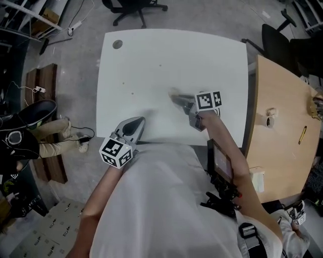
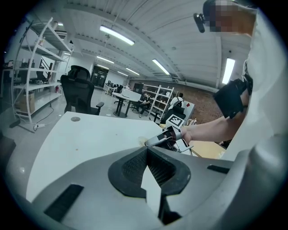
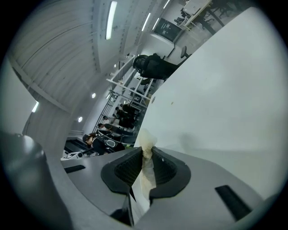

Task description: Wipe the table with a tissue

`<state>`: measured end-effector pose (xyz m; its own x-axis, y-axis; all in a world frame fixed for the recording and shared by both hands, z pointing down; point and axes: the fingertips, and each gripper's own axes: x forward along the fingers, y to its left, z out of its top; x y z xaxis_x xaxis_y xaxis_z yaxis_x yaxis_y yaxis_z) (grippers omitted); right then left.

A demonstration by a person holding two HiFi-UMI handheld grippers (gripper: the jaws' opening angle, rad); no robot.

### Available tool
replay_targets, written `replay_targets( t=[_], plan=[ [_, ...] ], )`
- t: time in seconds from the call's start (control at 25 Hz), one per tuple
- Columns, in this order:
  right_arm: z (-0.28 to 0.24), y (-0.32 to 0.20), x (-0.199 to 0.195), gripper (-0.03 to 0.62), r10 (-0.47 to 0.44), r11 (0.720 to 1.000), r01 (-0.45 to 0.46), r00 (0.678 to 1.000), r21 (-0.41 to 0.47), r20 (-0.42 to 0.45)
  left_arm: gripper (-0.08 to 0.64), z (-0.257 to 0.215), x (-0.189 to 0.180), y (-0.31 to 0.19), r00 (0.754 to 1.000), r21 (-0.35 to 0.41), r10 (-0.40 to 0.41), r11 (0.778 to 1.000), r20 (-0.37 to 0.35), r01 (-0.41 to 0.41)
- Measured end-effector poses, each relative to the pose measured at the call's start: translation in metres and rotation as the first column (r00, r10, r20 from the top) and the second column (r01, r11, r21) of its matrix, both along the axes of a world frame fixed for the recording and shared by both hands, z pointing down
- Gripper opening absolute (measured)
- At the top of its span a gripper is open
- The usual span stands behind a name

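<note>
Right gripper (image 1: 179, 99) pinches crumpled white tissue (image 3: 144, 140), seemingly touching white rectangular table (image 1: 151, 60); left gripper (image 1: 137, 122) closed, empty; hard drag could tear tissue

**Layout, head view.** My table (image 1: 151, 65) lies straight ahead. An office chair (image 1: 133, 7) stands behind its far edge, and a round hole (image 1: 117, 44) sits in its far left corner. My left gripper (image 1: 137, 122) is at the near edge, left of centre. My right gripper (image 1: 175, 97) is farther in over the tabletop, right of centre, with the tissue (image 3: 145, 150) between its jaws. A second desk (image 1: 282, 136) stands just beside the table on the right, with a pen (image 1: 302, 135) lying on it.
</note>
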<state>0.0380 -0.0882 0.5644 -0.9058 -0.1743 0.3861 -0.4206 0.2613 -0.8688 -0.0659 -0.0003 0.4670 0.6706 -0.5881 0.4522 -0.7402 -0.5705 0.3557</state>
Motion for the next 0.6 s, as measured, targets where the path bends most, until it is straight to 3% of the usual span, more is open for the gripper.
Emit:
replay_targets(
  t=[0.28,0.6],
  plan=[
    [0.004,0.011,-0.034,0.055,-0.117,0.992,0.120,0.989,0.034,-0.090,0.006,0.003,-0.026,-0.007,0.999,0.000,-0.021,1.000,-0.039,0.021],
    [0.014,0.010,-0.078,0.055,-0.153,0.979,0.181,0.959,0.097,-0.240,0.006,0.013,-0.072,-0.003,0.996,-0.015,-0.045,0.999,-0.081,0.044]
  ],
)
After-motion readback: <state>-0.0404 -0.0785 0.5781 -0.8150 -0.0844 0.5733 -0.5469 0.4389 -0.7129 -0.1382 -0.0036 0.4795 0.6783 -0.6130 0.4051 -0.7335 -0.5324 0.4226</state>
